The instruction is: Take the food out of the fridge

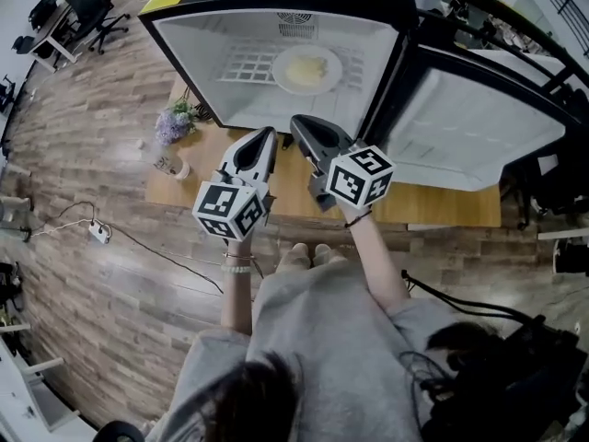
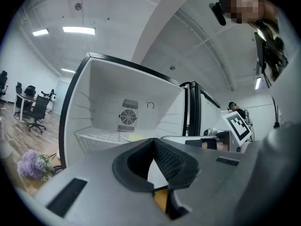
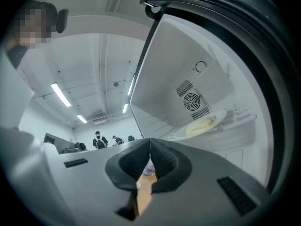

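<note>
Facing the open fridge (image 1: 368,44), the left gripper (image 1: 268,134) and right gripper (image 1: 299,122) sit side by side just in front of its opening, close together but not touching. The food (image 1: 306,69), a pale yellow heap, lies on a white plate (image 1: 329,58) on the wire shelf (image 1: 244,67) inside the fridge, toward the back wall with its round vent. Neither gripper has reached it.

In the left gripper view the jaws of the left gripper (image 2: 153,142) meet at their tips with nothing between them. Beyond them are the white fridge interior (image 2: 108,93) and the shelf. In the right gripper view the jaws of the right gripper (image 3: 150,142) are likewise closed and empty. The plate (image 3: 202,124) with the food shows up and to the right of them, well apart.

The fridge stands on a low wooden worktop (image 1: 433,205) with its door (image 1: 479,122) swung wide to the right. Purple flowers (image 1: 172,122) stand at the worktop's left end, beside the fridge. The person stands on the wood floor (image 1: 110,155) in front of the worktop.
</note>
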